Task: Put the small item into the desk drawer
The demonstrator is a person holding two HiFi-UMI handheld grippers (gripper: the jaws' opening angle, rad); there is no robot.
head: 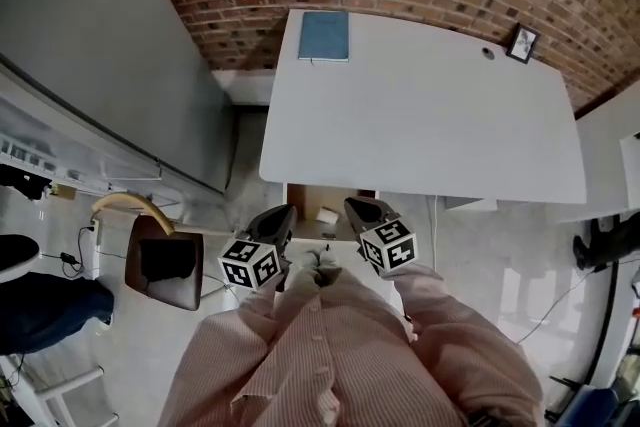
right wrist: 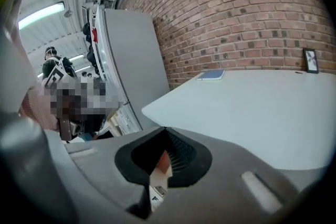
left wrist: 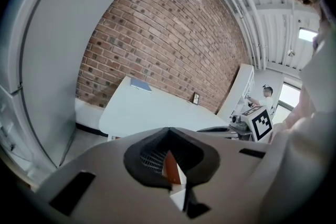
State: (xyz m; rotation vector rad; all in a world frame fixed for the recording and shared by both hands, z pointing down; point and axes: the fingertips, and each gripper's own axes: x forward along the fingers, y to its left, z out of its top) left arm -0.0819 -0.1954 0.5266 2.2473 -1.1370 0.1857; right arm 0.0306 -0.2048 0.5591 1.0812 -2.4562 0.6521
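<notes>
Head view: item (head: 327,215) lies in the open drawer (head: 301,199) at the desk's (head: 420,115) near edge. Left gripper (head: 280,215) and right gripper (head: 358,207) hang closed, empty, just nearer. Placing seems done; next, nudge the drawer shut.

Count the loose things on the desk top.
2. A notebook lies at the far left corner of the desk; a frame stands at the far right. The dark dot beside it may be a hole.
</notes>
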